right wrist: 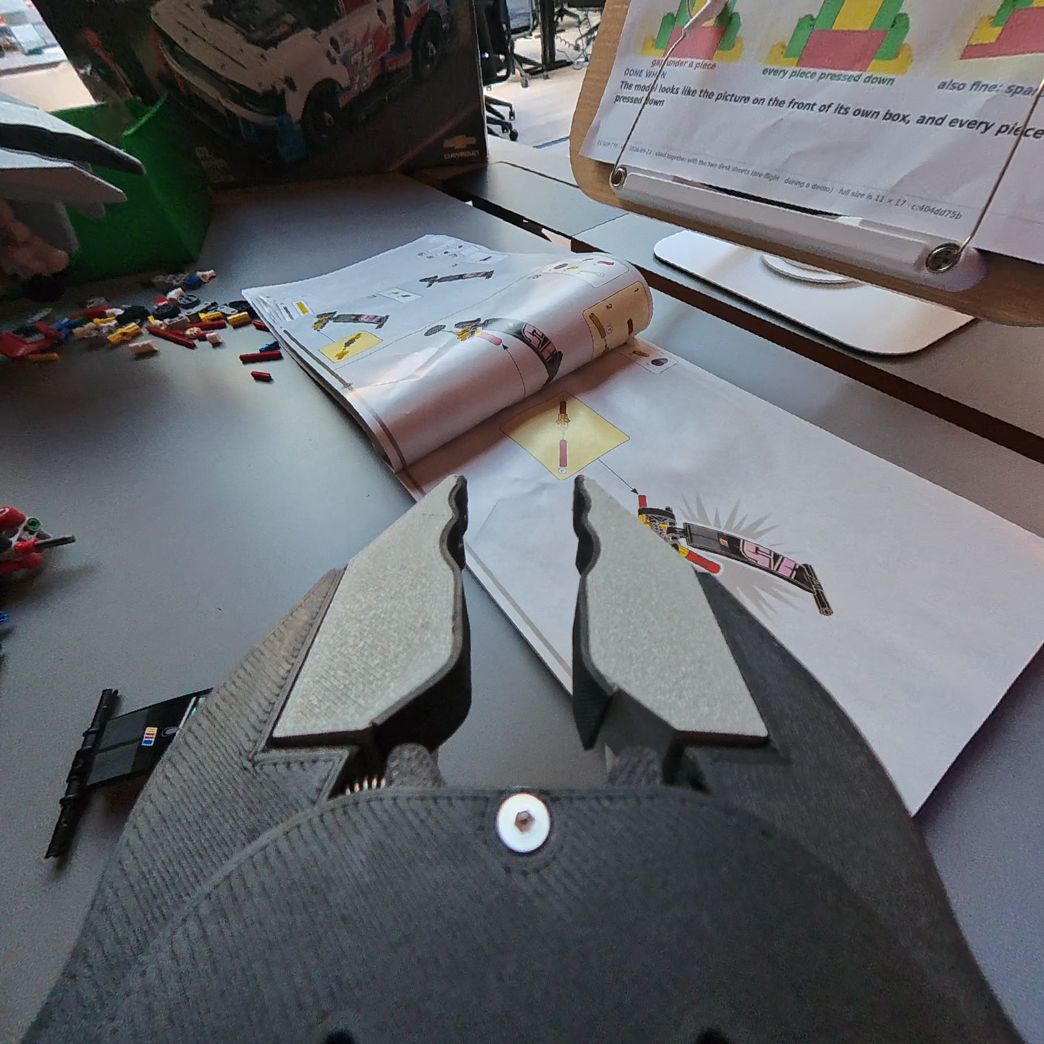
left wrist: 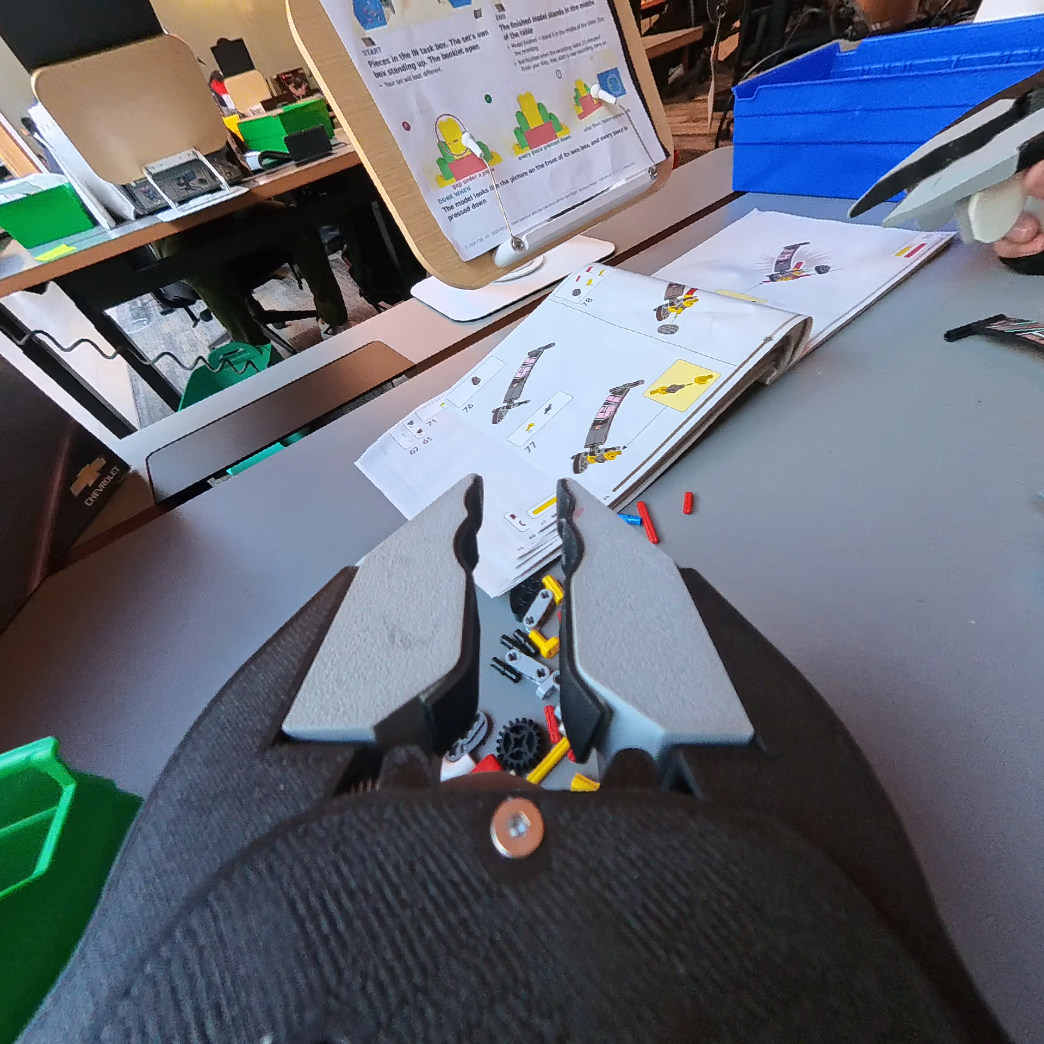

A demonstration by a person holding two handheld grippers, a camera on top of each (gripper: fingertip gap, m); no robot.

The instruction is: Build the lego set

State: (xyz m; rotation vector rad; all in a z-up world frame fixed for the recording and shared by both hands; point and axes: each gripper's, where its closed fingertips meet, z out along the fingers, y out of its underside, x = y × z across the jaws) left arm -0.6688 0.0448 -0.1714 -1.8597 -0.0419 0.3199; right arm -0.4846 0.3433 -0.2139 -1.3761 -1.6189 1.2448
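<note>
My left gripper (left wrist: 520, 497) is open with nothing between its pads. It hangs above a pile of small loose building pieces (left wrist: 534, 649) at the near corner of an open instruction booklet (left wrist: 593, 395) on the grey table (left wrist: 847, 508). My right gripper (right wrist: 520, 497) is open with nothing between its pads. It is above the booklet's right-hand page (right wrist: 734, 480). The right gripper also shows in the left wrist view (left wrist: 949, 181) at the upper right. The left gripper also shows in the right wrist view (right wrist: 73, 164) at the far left, over the loose pieces (right wrist: 141, 327).
A black panel assembly (right wrist: 113, 745) lies on the table left of my right gripper. A red partial model (right wrist: 22, 542) sits at the left edge. A document stand (left wrist: 508, 141), a blue bin (left wrist: 875, 113), a green bin (right wrist: 135, 192) and a set box (right wrist: 316, 85) ring the table. My right fingertips sit around 35 cm from my left ones.
</note>
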